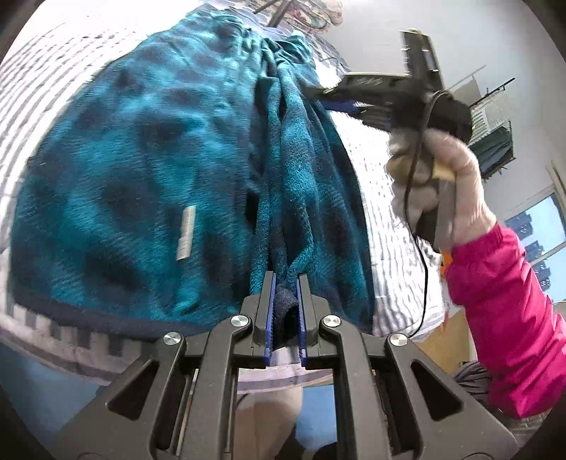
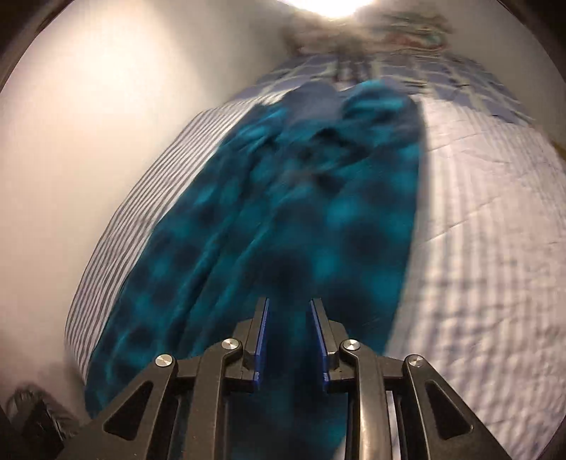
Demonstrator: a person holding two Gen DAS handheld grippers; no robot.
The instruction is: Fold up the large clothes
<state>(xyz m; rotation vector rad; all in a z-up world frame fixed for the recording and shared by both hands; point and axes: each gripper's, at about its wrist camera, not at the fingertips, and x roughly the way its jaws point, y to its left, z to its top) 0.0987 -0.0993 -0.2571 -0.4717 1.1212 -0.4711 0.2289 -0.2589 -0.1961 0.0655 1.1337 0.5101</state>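
Observation:
A large teal and dark plaid fleece garment (image 1: 141, 159) lies spread on a striped bed cover (image 1: 389, 198), with a white label (image 1: 185, 233) showing. My left gripper (image 1: 286, 283) is shut on a dark navy edge of the garment near the bed's front. In the left wrist view my right gripper (image 1: 316, 95) reaches the bunched fold at the garment's far right side, held by a gloved hand (image 1: 442, 170) in a pink sleeve. In the blurred right wrist view the right gripper (image 2: 288, 304) stands open above the garment (image 2: 283, 212), with nothing pinched between its pads.
The bed cover (image 2: 477, 247) stretches to the right of the garment. A pale wall (image 2: 70, 141) runs along the bed's left side. A heap of fabric (image 2: 389, 32) lies at the bed's far end. A clothes rack (image 1: 495, 116) and a window (image 1: 530, 230) stand behind.

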